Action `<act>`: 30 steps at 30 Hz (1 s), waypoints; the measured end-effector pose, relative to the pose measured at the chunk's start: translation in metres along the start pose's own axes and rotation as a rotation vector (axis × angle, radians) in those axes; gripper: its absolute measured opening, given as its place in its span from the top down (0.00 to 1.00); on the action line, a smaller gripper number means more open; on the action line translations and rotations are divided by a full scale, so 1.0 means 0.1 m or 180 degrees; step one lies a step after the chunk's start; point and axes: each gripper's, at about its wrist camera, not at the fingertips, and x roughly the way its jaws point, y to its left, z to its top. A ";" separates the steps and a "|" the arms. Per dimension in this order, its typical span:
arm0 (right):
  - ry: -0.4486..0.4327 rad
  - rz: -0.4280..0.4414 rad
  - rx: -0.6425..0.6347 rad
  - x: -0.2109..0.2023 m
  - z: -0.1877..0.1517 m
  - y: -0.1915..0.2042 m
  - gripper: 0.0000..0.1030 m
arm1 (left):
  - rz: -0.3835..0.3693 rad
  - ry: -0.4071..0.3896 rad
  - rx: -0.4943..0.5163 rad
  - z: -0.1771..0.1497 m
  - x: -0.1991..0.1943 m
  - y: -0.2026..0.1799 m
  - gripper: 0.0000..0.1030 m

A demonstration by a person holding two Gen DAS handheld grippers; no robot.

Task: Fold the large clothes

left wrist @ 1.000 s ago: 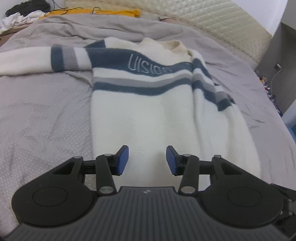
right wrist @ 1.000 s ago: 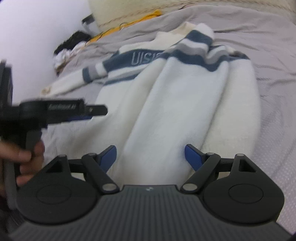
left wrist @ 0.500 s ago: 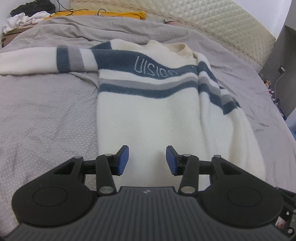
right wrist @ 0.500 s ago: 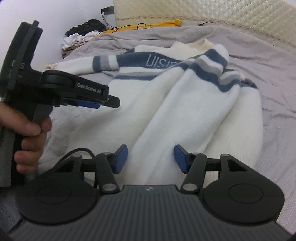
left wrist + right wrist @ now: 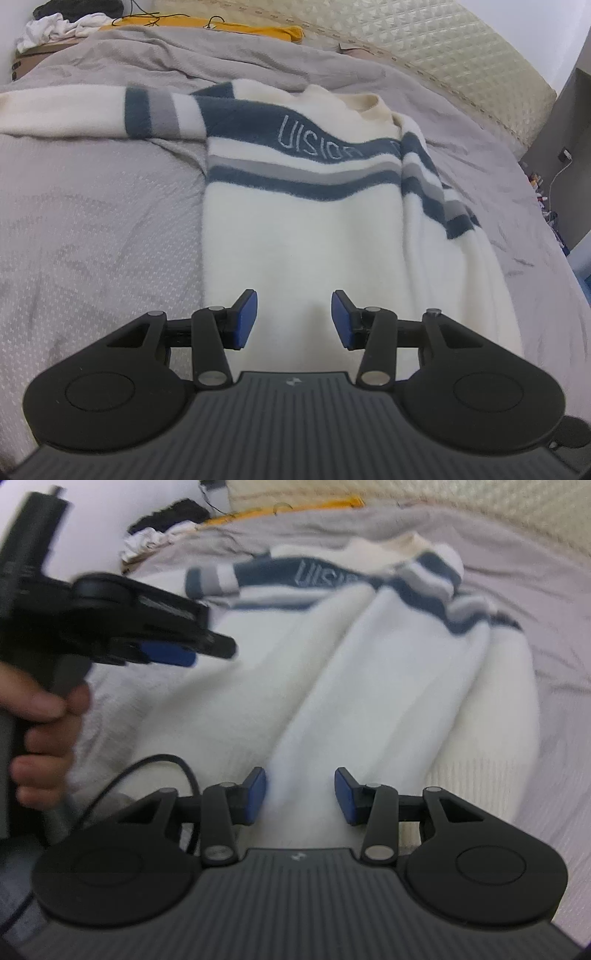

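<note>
My right tool (image 5: 300, 794) has just been closing its jaws, but a gap remains and the pads grip nothing; the sweater's (image 5: 303, 229) near hem lies just beyond them. My left tool (image 5: 294, 318) is part open and empty too, over the same hem. The sweater lies flat on the bed (image 5: 92, 229), collar far. Its right sleeve (image 5: 439, 192) is already folded in along the body; the left sleeve (image 5: 74, 114) is still stretched out left. I judge folding barely begun.
</note>
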 end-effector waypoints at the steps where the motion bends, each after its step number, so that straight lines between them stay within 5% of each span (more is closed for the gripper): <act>1: 0.0040 0.0007 -0.0025 0.04 -0.01 0.02 0.54 | -0.0002 0.0001 -0.0017 0.00 0.00 0.01 0.51; 6: 0.0136 -0.0153 -0.0416 0.15 -0.07 0.18 0.55 | -0.0022 0.0013 -0.0099 0.01 0.00 0.04 0.51; 7: 0.0143 -0.0172 -0.0439 0.15 -0.07 0.19 0.65 | -0.0033 0.0015 -0.0120 0.01 -0.01 0.05 0.51; 8: 0.0143 -0.0204 -0.0462 0.13 -0.07 0.18 0.84 | -0.0047 0.0017 -0.0151 0.01 -0.01 0.07 0.51; 9: 0.0137 -0.0253 -0.0447 0.09 -0.06 0.15 0.86 | -0.0060 0.0019 -0.0189 0.01 -0.02 0.08 0.51; 16: -0.0401 -0.0430 -0.0257 -0.64 0.40 -0.40 0.87 | -0.0105 0.0009 -0.0383 0.01 -0.06 0.20 0.51; 22: -0.0961 -0.1318 -0.0179 -1.31 1.26 -1.44 0.89 | -0.0052 -0.0185 -0.0388 0.10 -0.07 0.27 0.51; 30: -0.1138 -0.2137 0.0716 -1.43 2.02 -3.21 0.92 | -0.0052 -0.0266 -0.0314 0.15 0.03 0.23 0.51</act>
